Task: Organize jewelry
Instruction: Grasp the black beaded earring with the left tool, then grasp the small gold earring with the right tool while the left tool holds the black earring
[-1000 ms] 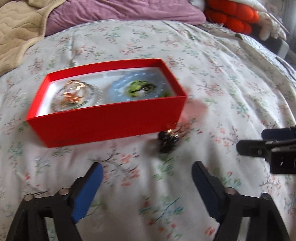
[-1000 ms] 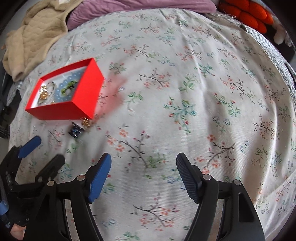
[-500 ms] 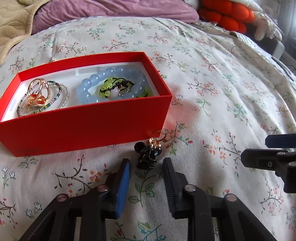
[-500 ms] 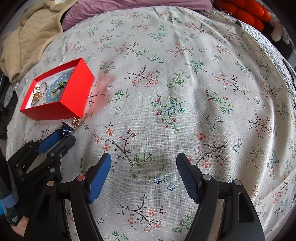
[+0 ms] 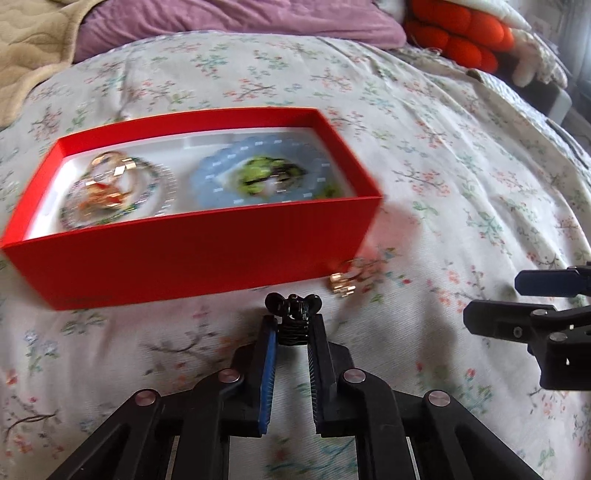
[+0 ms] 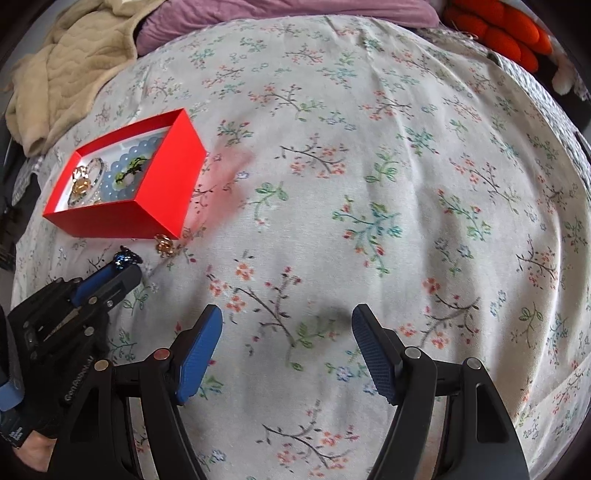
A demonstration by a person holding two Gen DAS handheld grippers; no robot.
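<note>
- Our left gripper has its two blue-padded fingers drawn in close on a small glossy black hair claw clip, which sits pinched between the tips, just in front of the near wall of the box.
- We cannot tell from either view whether the clip is lifted clear of the cloth or resting on it.
- An open red cardboard box with a white lining lies on the white floral bedspread, just beyond the clip.
- Inside the box, at its left end, a gold ring sits within a coiled string of small beads; at the right end a pale blue bead bracelet circles a green and black ornament. All of these are blurred in the left wrist view.
- A small gold ring lies on the bedspread by the box's near right corner, just to the right of the clip and apart from it.
- Our right gripper hangs over bare bedspread with its jaws spread wide and nothing between them, well to the right of the box.
- A beige quilted blanket, a mauve pillow and an orange plush toy line the far edge of the bed.
</note>
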